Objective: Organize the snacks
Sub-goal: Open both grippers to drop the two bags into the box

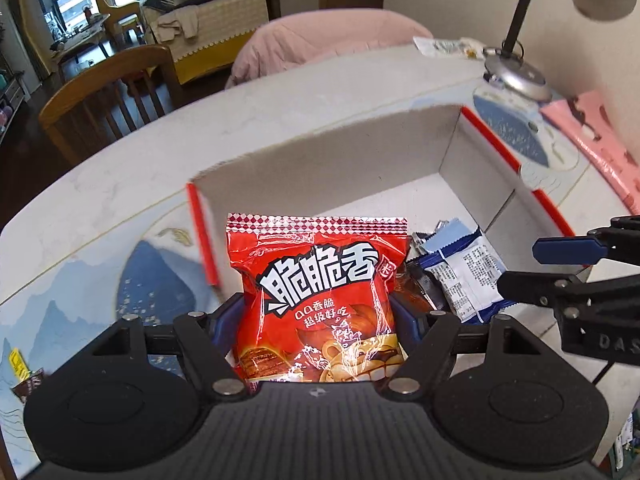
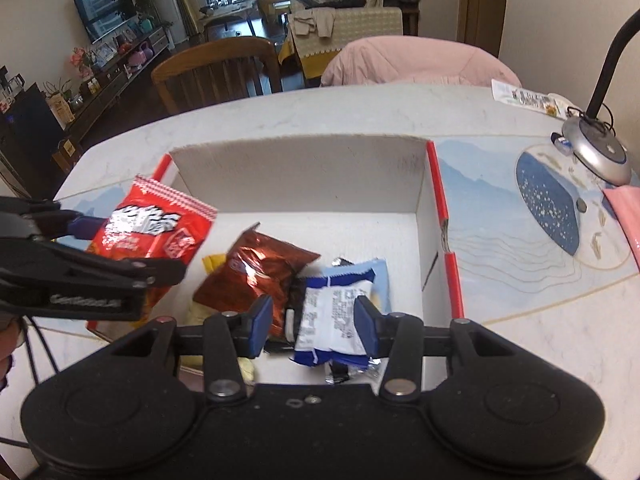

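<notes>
My left gripper (image 1: 318, 320) is shut on a red snack bag (image 1: 320, 300) with white Chinese lettering and holds it upright over the near left edge of the open white box (image 1: 320, 160) with red edges. The same bag (image 2: 156, 228) and left gripper (image 2: 132, 248) show in the right wrist view. My right gripper (image 2: 314, 326) is open, its pads on either side of a blue and white packet (image 2: 336, 316) lying in the box (image 2: 300, 172). A dark red foil bag (image 2: 256, 272) and a yellow packet (image 2: 212, 262) lie beside it.
The box sits on a white table with a blue patterned mat (image 2: 548, 208). A desk lamp base (image 2: 596, 152) stands at the right, a pink item (image 1: 600, 140) near it. A small wrapped packet (image 2: 524, 98) lies at the far edge. A wooden chair (image 2: 220, 68) stands behind.
</notes>
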The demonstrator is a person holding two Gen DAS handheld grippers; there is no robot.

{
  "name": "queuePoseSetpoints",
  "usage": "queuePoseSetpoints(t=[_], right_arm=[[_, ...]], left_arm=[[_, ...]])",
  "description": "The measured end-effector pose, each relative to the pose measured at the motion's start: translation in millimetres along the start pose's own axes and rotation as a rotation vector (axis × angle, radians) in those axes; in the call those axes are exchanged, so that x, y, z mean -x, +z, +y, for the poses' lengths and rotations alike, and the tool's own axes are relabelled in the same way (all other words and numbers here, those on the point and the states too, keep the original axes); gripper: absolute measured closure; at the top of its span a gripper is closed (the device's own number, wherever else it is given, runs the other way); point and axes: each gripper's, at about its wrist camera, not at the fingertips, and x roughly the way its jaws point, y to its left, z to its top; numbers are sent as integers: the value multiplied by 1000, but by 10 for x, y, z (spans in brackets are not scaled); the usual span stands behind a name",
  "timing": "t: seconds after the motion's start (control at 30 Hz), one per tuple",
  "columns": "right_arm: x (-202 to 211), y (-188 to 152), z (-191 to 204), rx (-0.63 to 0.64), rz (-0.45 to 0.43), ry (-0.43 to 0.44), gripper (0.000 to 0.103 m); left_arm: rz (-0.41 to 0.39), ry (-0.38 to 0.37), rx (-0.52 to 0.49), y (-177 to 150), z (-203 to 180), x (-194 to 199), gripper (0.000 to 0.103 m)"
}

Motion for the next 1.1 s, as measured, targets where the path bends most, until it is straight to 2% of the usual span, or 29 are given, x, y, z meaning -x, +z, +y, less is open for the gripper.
queuePoseSetpoints(t=[0.2, 0.5, 0.87, 1.1], right_arm=[[-49, -49, -82, 8, 15, 24, 58], [-28, -82, -97, 21, 18, 42, 51], [290, -100, 157, 59, -47, 65, 40], [488, -94, 450, 81, -92, 86, 33]], left_arm=[[33, 4, -27, -3, -147, -192, 27], [53, -16, 0, -91, -145, -222, 27], [-38, -43, 19, -229, -3, 219, 27], [-102, -68, 56, -353, 203, 579, 27]])
